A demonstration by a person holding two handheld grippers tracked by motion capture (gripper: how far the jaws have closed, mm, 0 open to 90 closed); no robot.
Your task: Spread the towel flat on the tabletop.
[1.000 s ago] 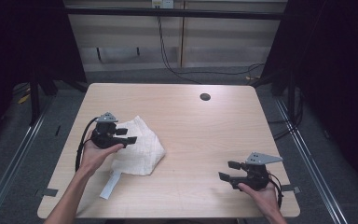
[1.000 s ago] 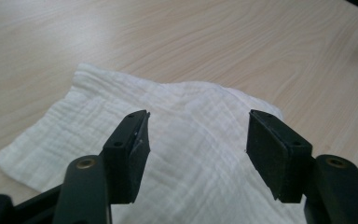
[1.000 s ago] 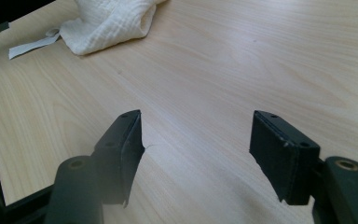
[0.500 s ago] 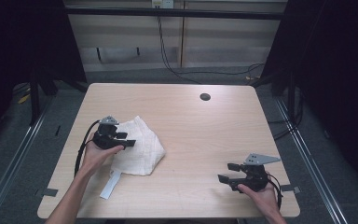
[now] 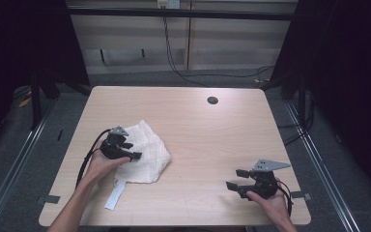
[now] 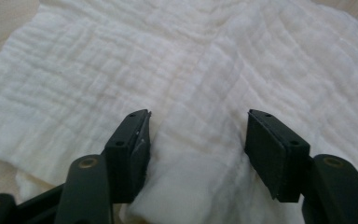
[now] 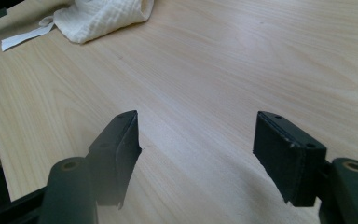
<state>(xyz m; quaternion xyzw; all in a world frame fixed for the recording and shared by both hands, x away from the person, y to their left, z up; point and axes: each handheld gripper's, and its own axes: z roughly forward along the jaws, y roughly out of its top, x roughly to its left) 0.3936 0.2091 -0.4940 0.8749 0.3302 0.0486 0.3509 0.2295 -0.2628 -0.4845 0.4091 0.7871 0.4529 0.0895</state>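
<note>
A crumpled white cloth (image 5: 149,154) lies on the left half of the wooden table (image 5: 207,135). My left gripper (image 5: 133,151) is low over the cloth's left part, held by a hand from the front. In the left gripper view the cloth (image 6: 191,60) spreads ahead. The left gripper (image 6: 198,135) is open; its jaws have just been opening, and a raised fold of cloth lies between them. My right gripper (image 5: 234,178) rests near the table's front right corner. It is open (image 7: 196,140) over bare wood, with the cloth (image 7: 102,16) far off.
A white strip (image 5: 115,195) sticks out from under the cloth toward the front edge; the right gripper view shows the same strip (image 7: 23,37). A round dark hole (image 5: 212,100) sits in the table's far side. Cables hang behind the table.
My left gripper has sunk a little onto the cloth. The right gripper has stayed where it was.
</note>
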